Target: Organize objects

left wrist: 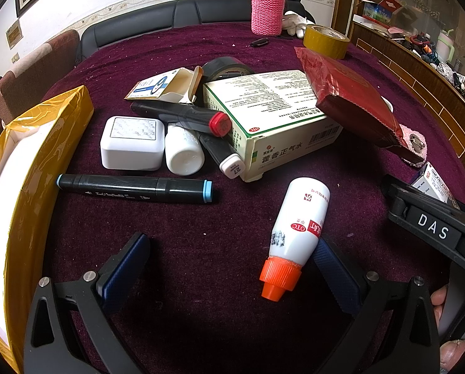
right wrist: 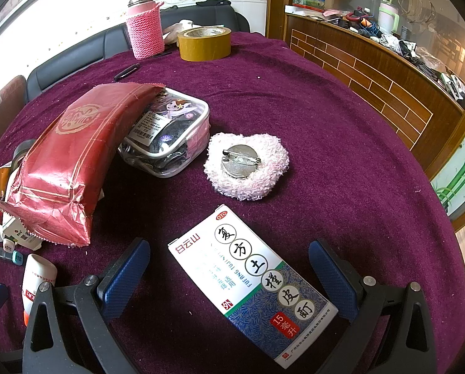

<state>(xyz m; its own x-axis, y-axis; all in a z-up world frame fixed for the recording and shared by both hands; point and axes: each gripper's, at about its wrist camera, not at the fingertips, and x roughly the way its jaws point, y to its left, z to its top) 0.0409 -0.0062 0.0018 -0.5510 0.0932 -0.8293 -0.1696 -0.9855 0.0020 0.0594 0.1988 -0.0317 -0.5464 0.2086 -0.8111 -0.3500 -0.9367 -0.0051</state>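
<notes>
My left gripper is open over the purple tablecloth. A white bottle with an orange cap lies between its fingers, close to the right finger. A black marker with blue ends lies just ahead, and a yellow-taped box stands to the left. My right gripper is open around a small blue-and-white medicine box lying flat on the cloth. The same bottle shows at the left edge of the right wrist view.
A pile sits mid-table: large white medicine box, red foil bag, white case, markers, black tape. A clear pouch, fluffy pink brooch, yellow tape roll and pink-sleeved flask lie beyond. A wooden counter stands right.
</notes>
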